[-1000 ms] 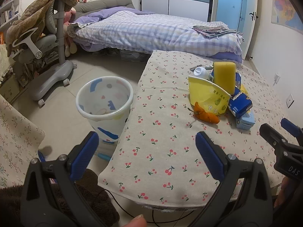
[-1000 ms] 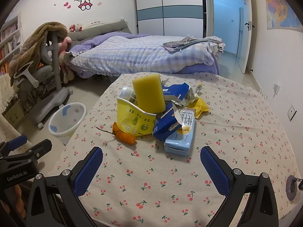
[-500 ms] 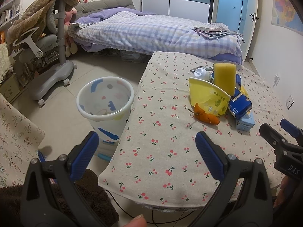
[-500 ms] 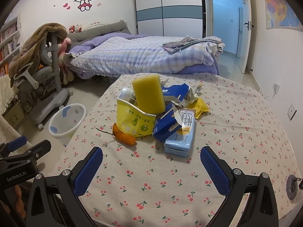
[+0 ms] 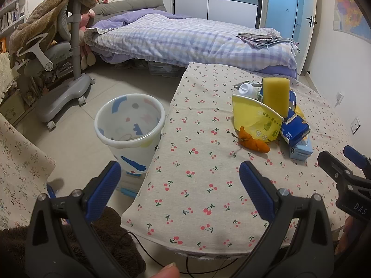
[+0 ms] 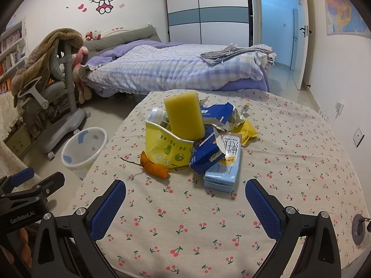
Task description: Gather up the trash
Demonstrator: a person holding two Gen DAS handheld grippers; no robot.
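Left wrist view: the left claw [image 5: 179,185] gapes empty over the near edge of the cherry-print cloth-covered desk [image 5: 208,162]; the trash pile lies ahead to its right, and the white patterned plastic bin [image 5: 129,129] stands on the tiled floor beside the desk's left edge.

Right wrist view: the right claw [image 6: 185,205] — also spread, empty — faces the pile squarely. The light-blue tissue pack [image 6: 223,171] lies nearest, its long axis running away from the claw; the orange peel [image 6: 154,166] is left of it. The right hand looks better placed.
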